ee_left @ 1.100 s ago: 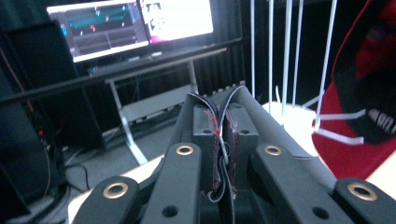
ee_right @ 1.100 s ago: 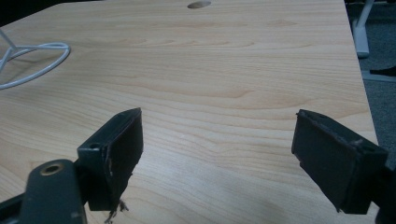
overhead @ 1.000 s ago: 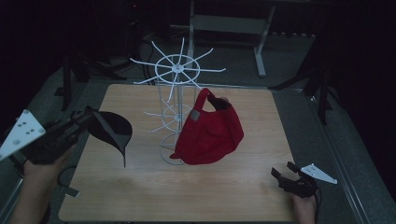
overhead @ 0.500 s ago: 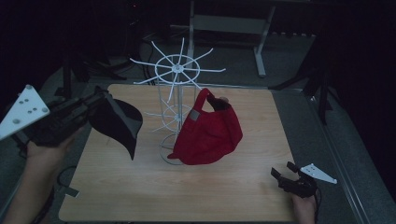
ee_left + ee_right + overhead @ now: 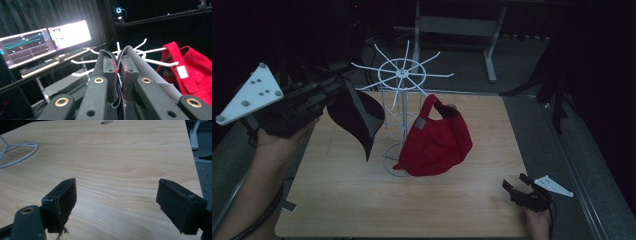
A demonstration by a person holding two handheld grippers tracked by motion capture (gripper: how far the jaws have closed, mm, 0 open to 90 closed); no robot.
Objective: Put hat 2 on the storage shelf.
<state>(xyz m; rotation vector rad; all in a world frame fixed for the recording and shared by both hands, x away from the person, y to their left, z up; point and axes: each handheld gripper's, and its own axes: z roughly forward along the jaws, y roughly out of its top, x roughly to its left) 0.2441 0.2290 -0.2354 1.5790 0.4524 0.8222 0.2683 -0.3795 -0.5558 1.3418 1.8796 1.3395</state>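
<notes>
Dark room, wooden counter [image 5: 362, 200]: left gripper [image 5: 332, 92] holds a limp black bag [image 5: 359, 117] left of the white rack [image 5: 402, 75]. Left gripper view: jaws pinch its soft strap [image 5: 120, 72], the best hold. Right gripper view: right gripper [image 5: 116, 202] open, empty.

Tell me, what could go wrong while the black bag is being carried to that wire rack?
The left gripper pinches only the black bag by its strap, so it might slip out. The bag dangles close to the white wire rack, so it could snag a prong or nudge the light stand. A bump might also shake the red bag off its hook.
</notes>
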